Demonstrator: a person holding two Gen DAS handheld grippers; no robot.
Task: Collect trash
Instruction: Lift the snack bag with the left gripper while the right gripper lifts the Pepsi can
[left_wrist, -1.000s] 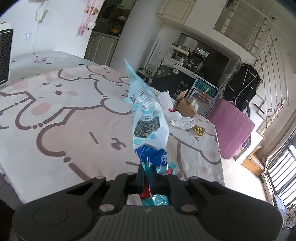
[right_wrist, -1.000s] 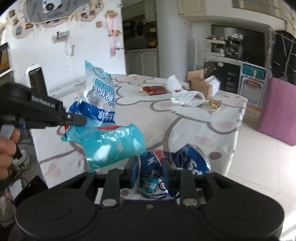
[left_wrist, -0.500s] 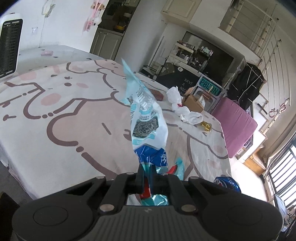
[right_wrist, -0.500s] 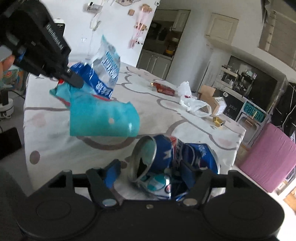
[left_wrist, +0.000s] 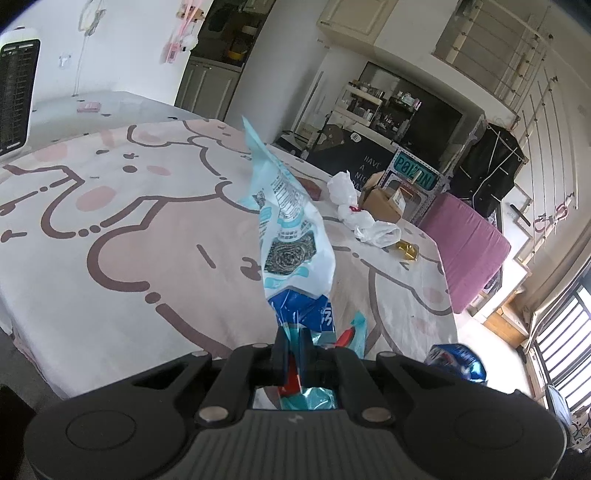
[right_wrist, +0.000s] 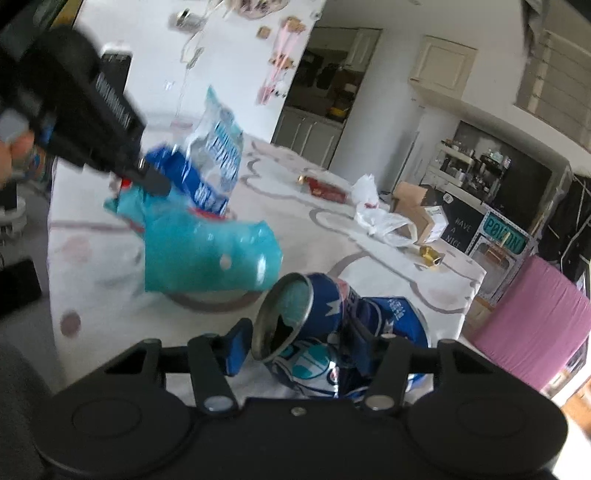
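My left gripper (left_wrist: 293, 341) is shut on a blue and white plastic wrapper (left_wrist: 291, 236) that stands up from its jaws above the table; a teal bag hangs with it. The right wrist view shows this gripper (right_wrist: 155, 182) at the left, holding the wrapper (right_wrist: 218, 162) and the teal bag (right_wrist: 210, 258). My right gripper (right_wrist: 295, 347) has its jaws spread apart, with a crushed blue soda can (right_wrist: 332, 332) lying between them. The can also shows in the left wrist view (left_wrist: 456, 363) at the lower right.
The table has a pink cartoon tablecloth (left_wrist: 110, 229). At its far end lie a white plastic bag (left_wrist: 365, 221), a cardboard box (left_wrist: 384, 203), a gold wrapper (left_wrist: 406, 251) and a red packet (right_wrist: 325, 188). A pink cushion (left_wrist: 469, 251) stands beyond the table.
My right gripper's jaws have opened from around the crushed can, which still lies between them. Both grippers have shifted, and the left gripper with its wrapper now sits closer in the right wrist view.
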